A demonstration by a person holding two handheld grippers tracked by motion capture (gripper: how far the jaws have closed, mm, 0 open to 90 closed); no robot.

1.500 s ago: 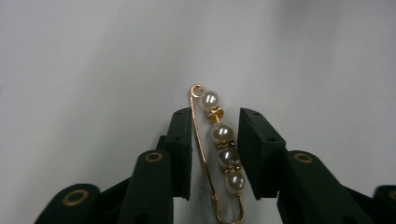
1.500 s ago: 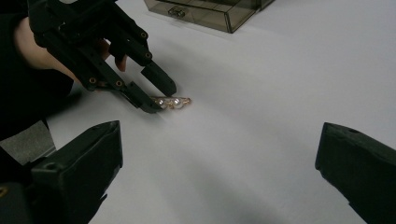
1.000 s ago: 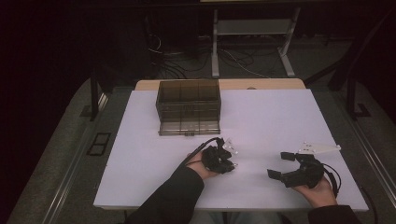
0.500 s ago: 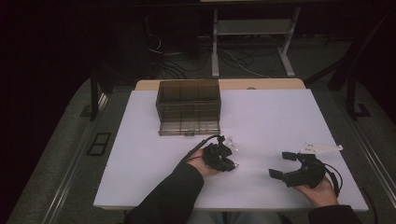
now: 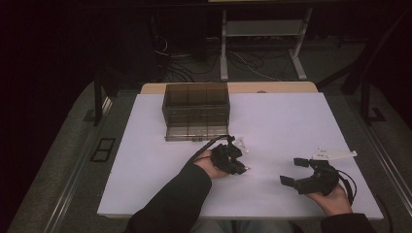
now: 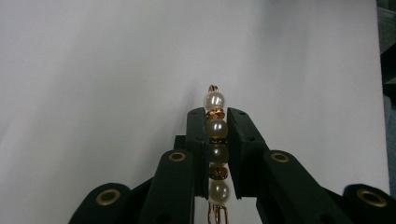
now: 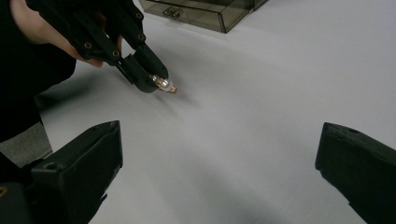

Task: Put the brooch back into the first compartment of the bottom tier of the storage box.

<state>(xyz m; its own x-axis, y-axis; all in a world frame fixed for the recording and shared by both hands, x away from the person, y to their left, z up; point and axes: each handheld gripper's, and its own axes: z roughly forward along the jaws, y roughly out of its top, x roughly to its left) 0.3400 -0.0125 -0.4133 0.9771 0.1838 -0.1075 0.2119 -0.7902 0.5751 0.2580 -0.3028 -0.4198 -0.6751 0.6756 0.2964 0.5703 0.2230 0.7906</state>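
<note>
Pearl strand sat pinched lengthwise between the jaws of the left gripper, its top pearl and a gold loop poking past the tips just above the white table, with the smoked drawer box well behind. To do this step well, I judged the grip should stay firm and centred on the beads while the strand was carried low and level, probably toward the box, though the poor lighting made that a guess. Left hand reached in at mid-table with jaws angled rightward, and the right gripper idled spread wide, apart near the right edge.
</note>
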